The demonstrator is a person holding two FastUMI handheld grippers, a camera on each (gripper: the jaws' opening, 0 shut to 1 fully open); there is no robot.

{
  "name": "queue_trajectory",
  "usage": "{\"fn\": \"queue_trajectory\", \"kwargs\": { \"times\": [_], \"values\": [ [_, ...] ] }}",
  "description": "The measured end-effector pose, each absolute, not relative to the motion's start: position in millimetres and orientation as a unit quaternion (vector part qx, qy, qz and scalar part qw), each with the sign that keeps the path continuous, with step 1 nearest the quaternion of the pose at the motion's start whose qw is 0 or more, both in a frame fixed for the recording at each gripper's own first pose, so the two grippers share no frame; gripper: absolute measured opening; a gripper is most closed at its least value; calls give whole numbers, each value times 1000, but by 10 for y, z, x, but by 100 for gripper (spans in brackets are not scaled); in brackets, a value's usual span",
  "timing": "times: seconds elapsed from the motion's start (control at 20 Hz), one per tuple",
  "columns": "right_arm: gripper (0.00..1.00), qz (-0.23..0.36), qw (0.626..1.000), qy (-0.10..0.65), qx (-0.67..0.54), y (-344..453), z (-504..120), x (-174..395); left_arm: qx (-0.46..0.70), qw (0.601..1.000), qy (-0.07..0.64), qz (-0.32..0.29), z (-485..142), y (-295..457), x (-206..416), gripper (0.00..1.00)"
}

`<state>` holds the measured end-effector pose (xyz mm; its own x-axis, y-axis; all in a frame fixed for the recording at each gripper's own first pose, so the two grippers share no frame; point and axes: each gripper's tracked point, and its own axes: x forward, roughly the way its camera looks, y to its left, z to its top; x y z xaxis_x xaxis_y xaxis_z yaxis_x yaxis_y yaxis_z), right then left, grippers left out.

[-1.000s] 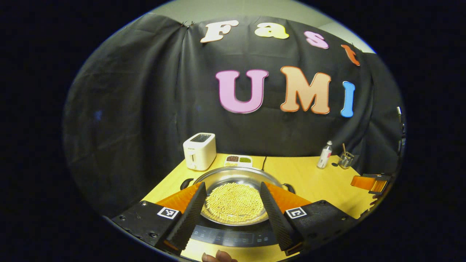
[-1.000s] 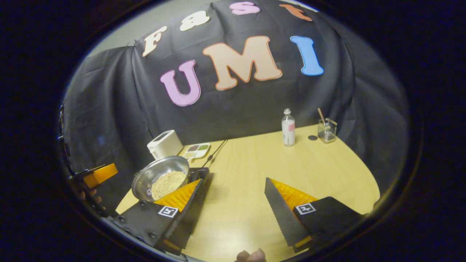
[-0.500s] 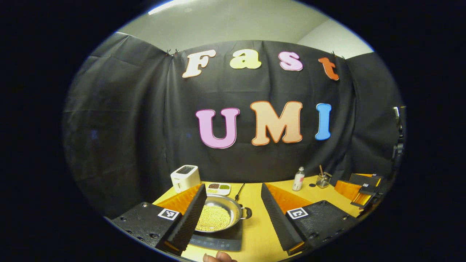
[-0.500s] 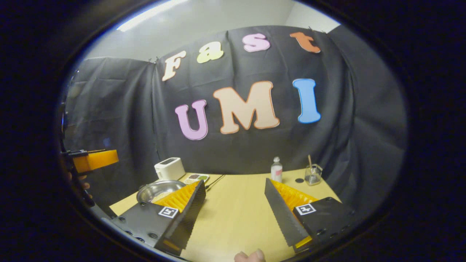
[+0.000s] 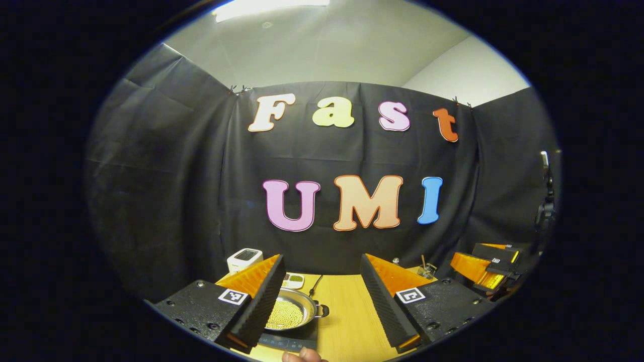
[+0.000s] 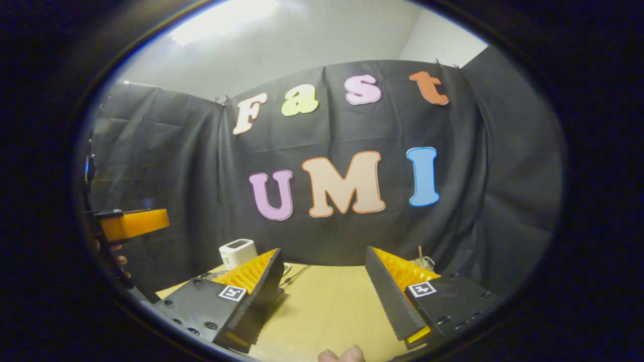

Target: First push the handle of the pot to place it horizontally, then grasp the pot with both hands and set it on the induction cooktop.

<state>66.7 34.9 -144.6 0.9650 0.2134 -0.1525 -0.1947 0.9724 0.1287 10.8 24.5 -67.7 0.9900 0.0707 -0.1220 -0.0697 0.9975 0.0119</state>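
On the yellow table (image 5: pixel 347 322), the pot (image 5: pixel 292 312), holding pale grains, sits on the black cooktop (image 5: pixel 288 343), its near edge hidden behind the left gripper (image 5: pixel 320 301), whose jaws stand spread wide with nothing between them. One dark side handle (image 5: pixel 322 310) juts from the pot's rim toward the table's middle; the opposite handle is covered by the gripper's finger. A white toaster (image 5: pixel 244 259) stands behind the pot against the black cloth, beside a small tray (image 5: pixel 293 279) that is half hidden. At the far right of the left gripper view the right gripper (image 5: pixel 484 267) is cut off by the edge. From its own camera, that gripper (image 6: pixel 323 296) hangs over bare table, jaws likewise spread and empty. A glass (image 6: pixel 424 261) peeks above its finger, too blocked to make out clearly.
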Motion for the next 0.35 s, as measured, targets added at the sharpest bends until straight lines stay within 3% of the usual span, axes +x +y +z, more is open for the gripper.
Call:
{"fn": "queue_trajectory", "kwargs": {
  "times": [0.05, 0.1, 0.15, 0.2, 0.25, 0.3, 0.35],
  "values": [
    [92, 102, 990, 77, 54, 355, -1369, 629, 13, 998, 58, 35, -633, 267, 72, 91],
    [100, 99, 991, 77, 54, 367, -1315, 580, 18, 998, 58, 32, -620, 257, 24, 91],
    [100, 99, 990, 79, 60, 399, -1288, 506, 14, 998, 57, 27, -617, 214, -25, 91],
    [93, 96, 990, 82, 67, 416, -1257, 438, 4, 998, 58, 24, -629, 185, -70, 91],
    [93, 90, 990, 83, 69, 371, -1215, 357, -8, 998, 59, 23, -643, 172, -119, 91],
    [100, 85, 991, 80, 67, 341, -1186, 294, -14, 998, 58, 24, -646, 166, -162, 91],
    [92, 79, 992, 77, 61, 304, -1150, 247, -17, 998, 54, 24, -626, 165, -198, 91]
  ]
}}
